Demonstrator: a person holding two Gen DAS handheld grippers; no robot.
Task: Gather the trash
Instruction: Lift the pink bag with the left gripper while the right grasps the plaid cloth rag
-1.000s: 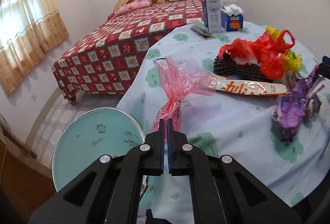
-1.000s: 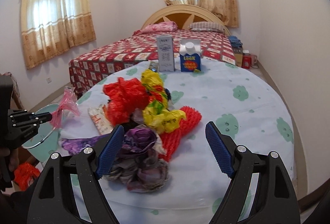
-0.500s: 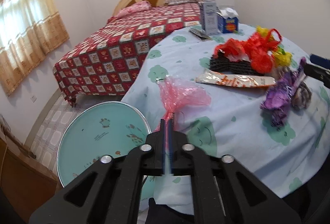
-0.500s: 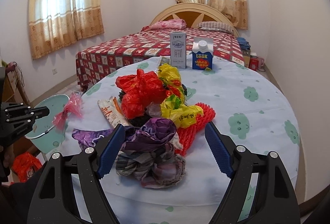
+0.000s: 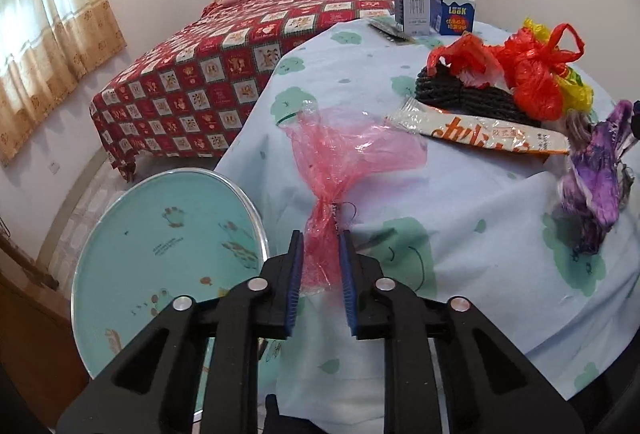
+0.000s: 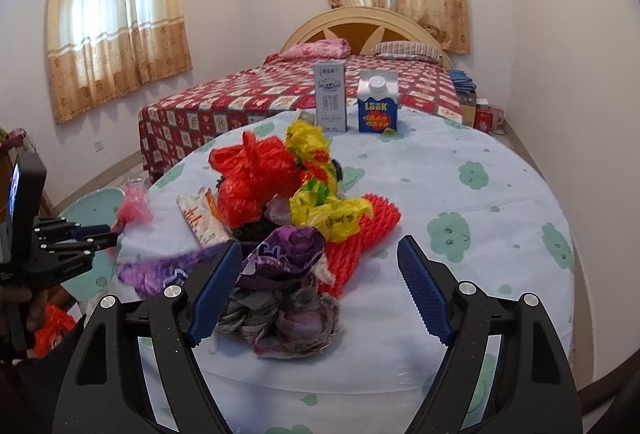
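Observation:
My left gripper is shut on the twisted neck of a pink plastic bag, which fills the narrow gap between the pads at the round table's near edge. The right wrist view shows that gripper at the far left with the pink bag fanning out above it. My right gripper stands open over a crumpled purple and grey wrapper, which lies by its left finger without being pressed. Behind it are a red bag, a yellow bag and an orange foam net.
A snack wrapper and a black foam net lie mid-table. Two cartons stand at the far edge. A teal round stool sits beside the table, a bed beyond. An orange bag lies low at left.
My left gripper has drawn back and sunk toward the table's edge with the pink bag. Its pads, earlier pressed together, now stand slightly apart around the bag's neck. The right gripper has held still.

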